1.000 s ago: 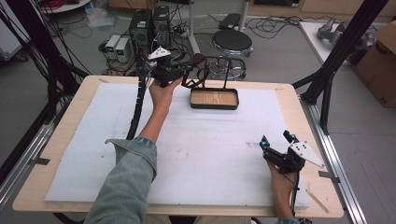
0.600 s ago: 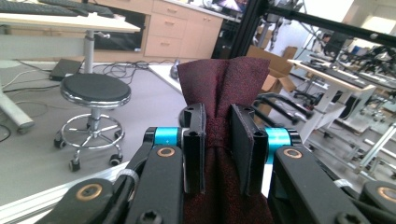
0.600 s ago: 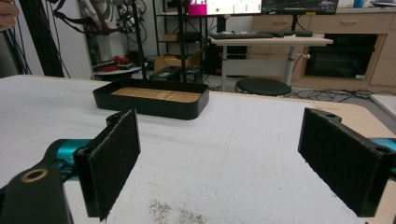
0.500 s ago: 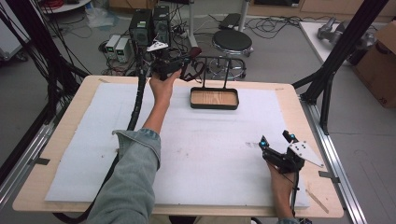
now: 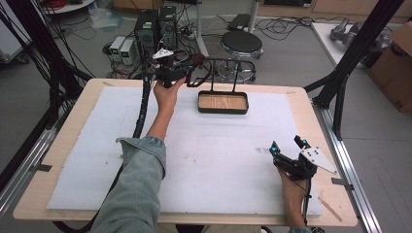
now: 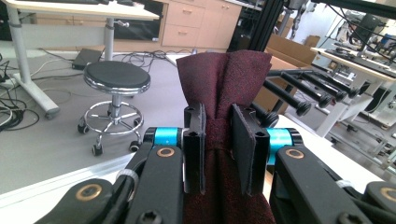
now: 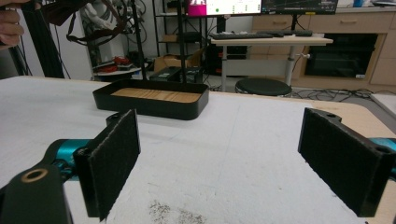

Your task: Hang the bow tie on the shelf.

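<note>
While the left gripper point(image 5: 194, 65) hangs above the tabletop's point(image 5: 73, 121) far edge, its jaws clamp a dark red cloth point(image 6: 224, 84) just left of the black tray's point(image 5: 223, 109) rack. Near the front right corner, the right gripper point(image 5: 288, 145) rests with jaws spread, holding nothing.

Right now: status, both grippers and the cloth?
Left gripper shut on maroon cloth, up by the rack. Right gripper open, empty, low over the mat. Nothing in the way.
</note>
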The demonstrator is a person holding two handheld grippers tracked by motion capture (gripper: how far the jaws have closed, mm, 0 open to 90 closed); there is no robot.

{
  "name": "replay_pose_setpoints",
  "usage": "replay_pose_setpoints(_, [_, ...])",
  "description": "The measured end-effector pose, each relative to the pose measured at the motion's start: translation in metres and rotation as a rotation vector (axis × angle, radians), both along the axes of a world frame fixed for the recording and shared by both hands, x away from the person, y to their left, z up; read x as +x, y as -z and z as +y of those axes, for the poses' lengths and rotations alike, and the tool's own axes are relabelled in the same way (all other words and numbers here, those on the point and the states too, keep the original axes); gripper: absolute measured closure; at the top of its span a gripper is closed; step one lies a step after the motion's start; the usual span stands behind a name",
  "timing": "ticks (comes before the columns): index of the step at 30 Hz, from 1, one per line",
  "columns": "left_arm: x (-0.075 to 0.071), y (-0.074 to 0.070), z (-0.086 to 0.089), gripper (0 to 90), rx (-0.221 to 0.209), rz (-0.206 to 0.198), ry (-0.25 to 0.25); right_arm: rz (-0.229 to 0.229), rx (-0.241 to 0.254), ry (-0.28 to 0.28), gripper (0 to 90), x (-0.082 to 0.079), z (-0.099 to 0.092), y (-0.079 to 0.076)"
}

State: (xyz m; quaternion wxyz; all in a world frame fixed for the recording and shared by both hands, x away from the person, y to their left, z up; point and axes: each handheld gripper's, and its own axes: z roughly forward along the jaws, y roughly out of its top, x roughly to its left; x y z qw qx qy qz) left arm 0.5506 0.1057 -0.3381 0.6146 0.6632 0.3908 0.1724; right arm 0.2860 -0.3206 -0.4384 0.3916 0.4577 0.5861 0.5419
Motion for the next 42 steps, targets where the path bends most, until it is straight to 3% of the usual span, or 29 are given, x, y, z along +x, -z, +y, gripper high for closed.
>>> replay_pose_setpoints(7, [0.000, 0.004, 0.000, 73.7, 0.016, 0.008, 0.000, 0.000, 0.000, 0.001, 12.1, 0.000, 0.000, 0.000])
replay_pose_setpoints(10, [0.000, 0.005, 0.001, 73.6, -0.001, 0.010, 0.007, 0.000, 0.000, 0.000, 12.1, 0.000, 0.000, 0.000])
replay_pose_setpoints(16, [-0.002, 0.001, 0.002, 70.3, 0.026, -0.008, -0.003, 0.002, 0.001, 0.000, 12.1, 0.000, 0.000, 0.000])
replay_pose_setpoints(20, [-0.008, -0.007, 0.005, 65.5, 0.092, -0.037, -0.001, 0.002, 0.002, 0.000, 12.1, 0.000, 0.000, 0.000])
replay_pose_setpoints(21, [-0.008, -0.007, 0.005, 64.4, 0.092, -0.037, -0.001, 0.003, 0.003, 0.001, 12.1, 0.000, 0.000, 0.000])
replay_pose_setpoints(28, [-0.029, -0.023, 0.013, 57.9, 0.204, -0.135, 0.012, 0.000, 0.000, 0.004, 12.1, 0.000, 0.000, 0.000])
replay_pose_setpoints(37, [-0.049, -0.035, 0.039, 52.1, 0.192, -0.156, 0.028, 0.000, 0.002, 0.007, 12.1, 0.000, 0.000, 0.000])
replay_pose_setpoints(42, [-0.064, -0.039, 0.056, 47.9, 0.219, -0.162, 0.041, 0.001, 0.002, 0.008, 12.1, 0.000, 0.000, 0.000])
